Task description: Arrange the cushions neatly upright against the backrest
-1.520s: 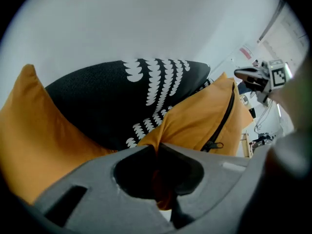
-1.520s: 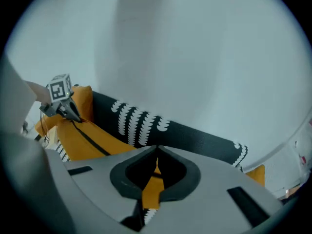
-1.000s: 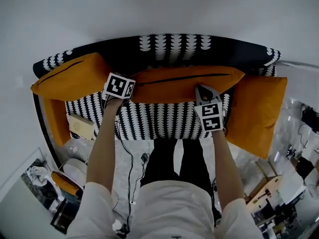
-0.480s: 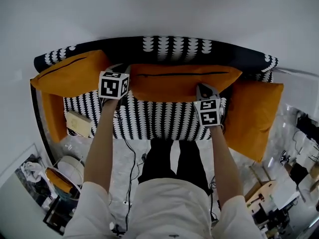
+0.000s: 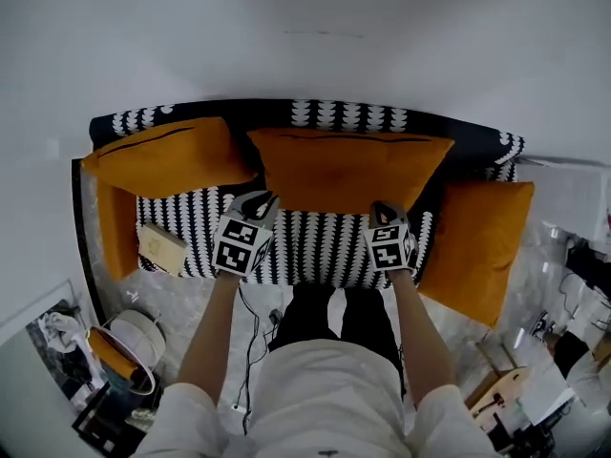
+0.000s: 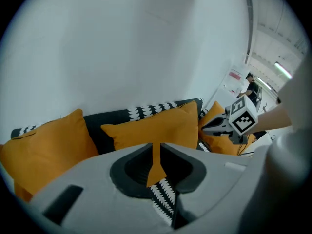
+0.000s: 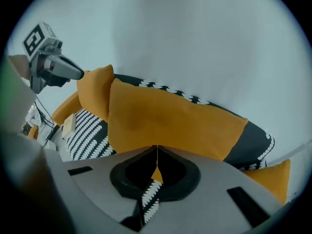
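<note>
Three orange cushions lean on the backrest of the black-and-white sofa (image 5: 305, 237): the left cushion (image 5: 162, 156), the middle cushion (image 5: 348, 170) standing upright, and the right cushion (image 5: 477, 237) at the armrest. My left gripper (image 5: 260, 200) hovers over the seat just off the middle cushion's lower left corner, its jaws a narrow gap apart with nothing between them (image 6: 156, 147). My right gripper (image 5: 382, 210) is shut and empty near that cushion's lower right edge (image 7: 156, 150). The middle cushion (image 6: 151, 126) (image 7: 170, 126) fills both gripper views.
A small pale box (image 5: 160, 246) lies on the seat's left end beside an orange armrest pad (image 5: 107, 232). A round basket (image 5: 134, 337) and cables (image 5: 253, 313) are on the floor at the left. A white table (image 5: 573, 194) stands to the right.
Both grippers have drawn back from the middle cushion's lower corners to over the seat's front. The left jaws have parted slightly. The middle cushion now stands taller against the backrest.
</note>
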Demonstrator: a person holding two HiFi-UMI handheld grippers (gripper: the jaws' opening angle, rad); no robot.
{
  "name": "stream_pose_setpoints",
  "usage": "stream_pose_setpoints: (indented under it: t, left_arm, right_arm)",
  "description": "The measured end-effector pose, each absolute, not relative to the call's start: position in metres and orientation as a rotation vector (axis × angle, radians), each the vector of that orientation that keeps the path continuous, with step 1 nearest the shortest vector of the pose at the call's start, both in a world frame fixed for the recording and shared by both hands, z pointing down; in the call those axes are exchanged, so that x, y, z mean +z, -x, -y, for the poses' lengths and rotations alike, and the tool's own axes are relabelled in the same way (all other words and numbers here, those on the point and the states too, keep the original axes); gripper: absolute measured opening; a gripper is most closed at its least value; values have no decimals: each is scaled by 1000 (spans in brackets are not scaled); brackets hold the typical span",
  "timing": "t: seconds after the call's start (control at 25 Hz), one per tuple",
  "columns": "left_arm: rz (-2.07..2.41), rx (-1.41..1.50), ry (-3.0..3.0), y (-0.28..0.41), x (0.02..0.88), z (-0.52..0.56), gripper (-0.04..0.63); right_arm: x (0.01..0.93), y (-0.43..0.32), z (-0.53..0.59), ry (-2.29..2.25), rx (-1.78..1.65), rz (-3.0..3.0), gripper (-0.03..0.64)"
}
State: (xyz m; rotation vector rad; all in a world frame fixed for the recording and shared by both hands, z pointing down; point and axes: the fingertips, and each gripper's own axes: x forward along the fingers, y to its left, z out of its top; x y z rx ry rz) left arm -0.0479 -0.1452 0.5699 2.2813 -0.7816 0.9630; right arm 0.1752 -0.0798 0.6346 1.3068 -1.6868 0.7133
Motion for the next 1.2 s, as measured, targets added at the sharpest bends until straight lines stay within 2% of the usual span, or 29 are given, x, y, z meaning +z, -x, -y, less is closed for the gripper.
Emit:
stream_pose_setpoints:
  t: [0.48,0.84,1.2]
  left_arm:
    - [748,837,-2267,46,537,75,14]
    - [558,820,-2339,15,512,-11,12]
    - [559,662,-2438,-37,452,-101,12]
  right_arm:
    - [576,-173,19,-1355,784,1720,11]
    - [544,-146,-59,-1319,894,1853,11]
    - [490,-165,-155,-1367,927,2031,11]
